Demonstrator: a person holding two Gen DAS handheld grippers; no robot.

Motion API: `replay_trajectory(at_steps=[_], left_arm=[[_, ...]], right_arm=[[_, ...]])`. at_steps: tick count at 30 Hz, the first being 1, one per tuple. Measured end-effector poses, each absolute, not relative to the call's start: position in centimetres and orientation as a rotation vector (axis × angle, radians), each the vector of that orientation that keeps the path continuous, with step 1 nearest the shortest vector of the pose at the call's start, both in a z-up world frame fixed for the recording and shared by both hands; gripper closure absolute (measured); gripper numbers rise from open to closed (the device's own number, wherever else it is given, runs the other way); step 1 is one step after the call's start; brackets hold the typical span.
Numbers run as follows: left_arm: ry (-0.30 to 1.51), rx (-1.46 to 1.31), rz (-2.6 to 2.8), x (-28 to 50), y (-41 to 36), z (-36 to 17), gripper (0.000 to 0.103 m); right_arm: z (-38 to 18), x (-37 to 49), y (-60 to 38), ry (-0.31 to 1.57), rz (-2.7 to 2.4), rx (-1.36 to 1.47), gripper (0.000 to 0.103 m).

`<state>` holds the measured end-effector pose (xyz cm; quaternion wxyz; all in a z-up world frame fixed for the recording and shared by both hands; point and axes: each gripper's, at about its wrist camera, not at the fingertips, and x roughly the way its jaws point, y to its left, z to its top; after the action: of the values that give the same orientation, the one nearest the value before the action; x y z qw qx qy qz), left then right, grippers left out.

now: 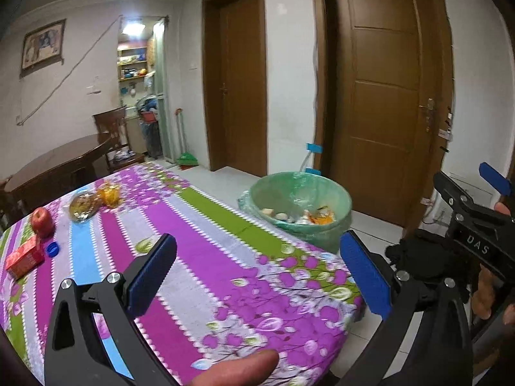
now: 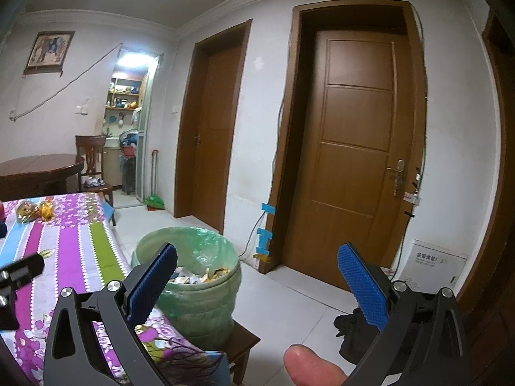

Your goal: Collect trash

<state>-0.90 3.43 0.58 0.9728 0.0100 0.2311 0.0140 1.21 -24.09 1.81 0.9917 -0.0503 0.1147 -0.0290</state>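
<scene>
A green-lined trash bin (image 1: pixel 302 206) holding scraps stands beside the table; it also shows in the right wrist view (image 2: pixel 193 276), on a low wooden stool. My left gripper (image 1: pixel 257 276) is open and empty above the floral tablecloth (image 1: pixel 206 257). My right gripper (image 2: pixel 257 283) is open and empty near the bin, over the floor. On the far left of the table lie crumpled wrappers (image 1: pixel 84 206), an orange wrapper (image 1: pixel 109 194), a blue bottle cap (image 1: pixel 52 250), a red box (image 1: pixel 24 259) and a red apple (image 1: pixel 42 222). The right gripper shows in the left wrist view (image 1: pixel 476 222).
Two brown doors (image 2: pixel 354 148) are in the white wall behind the bin. A dark wooden table (image 1: pixel 54 167) and chair (image 1: pixel 112 135) stand at the back left. A white box (image 2: pixel 434 267) leans by the wall. A dark cloth (image 2: pixel 351 325) lies on the tiled floor.
</scene>
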Motion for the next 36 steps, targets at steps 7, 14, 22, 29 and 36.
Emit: replay_trajectory(at_steps=[7, 14, 22, 29, 36], left_arm=[[0.479, -0.03, 0.119, -1.6, 6.9, 0.4, 0.005], [0.483, -0.03, 0.288, -4.3, 11.4, 0.2, 0.005], [0.653, -0.213, 0.689, -9.5, 24.4, -2.7, 0.005], [0.781, -0.383, 0.87, -11.9, 32.1, -6.1, 0.005], [0.857, -0.43, 0.898, -14.2, 35.1, -8.7, 0.005]], right_arm=[[2.0, 2.1, -21.1, 0.237, 0.014, -0.121, 0.003], [2.2, 3.5, -15.6, 0.26, 0.169, -0.159, 0.003], [0.0, 8.2, 0.4, 0.509, 0.575, -0.21, 0.003], [-3.8, 10.8, 10.7, 0.666, 0.629, -0.318, 0.003], [-7.6, 13.3, 11.2, 0.792, 0.589, -0.331, 0.003]])
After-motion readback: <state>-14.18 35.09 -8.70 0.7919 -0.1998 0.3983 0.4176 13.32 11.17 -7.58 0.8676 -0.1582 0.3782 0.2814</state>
